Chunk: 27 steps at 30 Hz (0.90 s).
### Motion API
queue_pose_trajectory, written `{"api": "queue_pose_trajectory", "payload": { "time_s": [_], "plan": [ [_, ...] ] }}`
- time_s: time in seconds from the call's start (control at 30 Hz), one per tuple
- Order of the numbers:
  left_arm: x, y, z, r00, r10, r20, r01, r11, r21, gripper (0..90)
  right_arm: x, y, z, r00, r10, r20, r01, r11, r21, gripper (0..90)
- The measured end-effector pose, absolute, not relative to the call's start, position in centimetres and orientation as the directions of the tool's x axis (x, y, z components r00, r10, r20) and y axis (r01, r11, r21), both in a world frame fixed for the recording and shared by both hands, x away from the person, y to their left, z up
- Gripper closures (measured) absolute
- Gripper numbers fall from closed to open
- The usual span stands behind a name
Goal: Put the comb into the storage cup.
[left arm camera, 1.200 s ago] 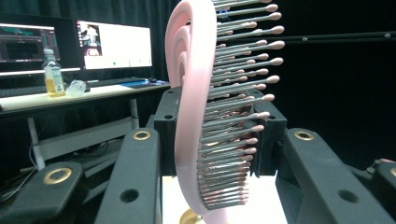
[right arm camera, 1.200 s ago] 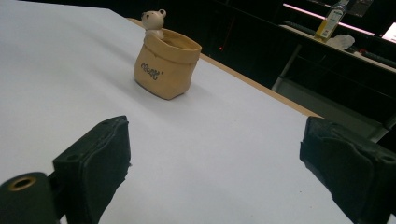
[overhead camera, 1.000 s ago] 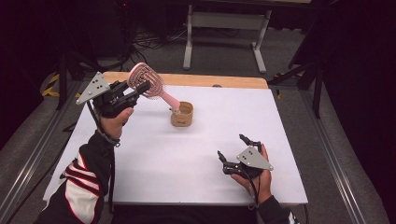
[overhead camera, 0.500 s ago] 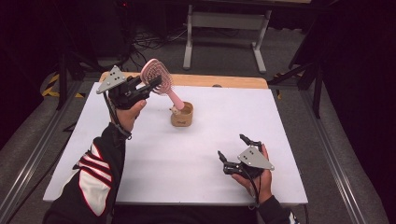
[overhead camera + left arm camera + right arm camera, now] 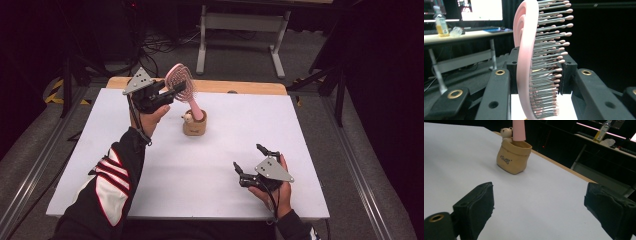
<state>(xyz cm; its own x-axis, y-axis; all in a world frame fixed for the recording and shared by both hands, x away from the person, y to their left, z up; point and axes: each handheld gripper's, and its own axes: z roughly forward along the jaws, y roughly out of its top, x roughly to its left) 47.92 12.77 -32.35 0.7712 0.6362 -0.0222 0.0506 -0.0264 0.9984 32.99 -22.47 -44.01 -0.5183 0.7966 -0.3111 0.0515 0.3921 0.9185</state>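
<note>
Left gripper (image 5: 167, 94) jaws closed on the head of the pink hairbrush (image 5: 182, 86); in the left gripper view the brush head (image 5: 534, 62) stands edge-on between the two black jaws, bristles pointing to that view's right, pads pressing front and back. From the jaws the brush's long axis runs down and away, toward the table's right in the high view: handle slants from the clamped head to the small tan pouch-shaped holder (image 5: 194, 123), and the handle's end is inside the holder's mouth. So brush is tilted, not upright; top leans toward the left hand (image 5: 150, 116). A tiny bear figure (image 5: 187, 118) sits at the holder's rim just beside the handle.

Holder stands on the white tabletop (image 5: 210, 165), below and just past the left jaws, well apart from the right gripper (image 5: 250, 165).

Right gripper rests low near the tabletop's near right part, jaws wide open, nothing between them. In the right gripper view the holder (image 5: 513, 157) lies ahead and left of its jaws, pink handle (image 5: 518, 130) rising out of it, bear (image 5: 506, 132) at the rim.

Left hand is the nearer one and already has the thing. Judgement: next move turns on the handle's slant, whether it gets seated deeper or drawn out along that axis; a sideways pull could tip the light holder.
</note>
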Motion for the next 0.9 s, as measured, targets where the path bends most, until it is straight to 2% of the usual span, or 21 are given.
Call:
{"api": "queue_pose_trajectory", "payload": {
  "time_s": [0.9],
  "plan": [
    [50.3, 10.9, -36.3, 0.756, 0.648, -0.095, 0.167, -0.051, 0.985, 63.9, 33.1, -22.2, -44.3, -0.54, 0.782, -0.311, 0.07, 0.411, 0.909, 10.0]
  ]
}}
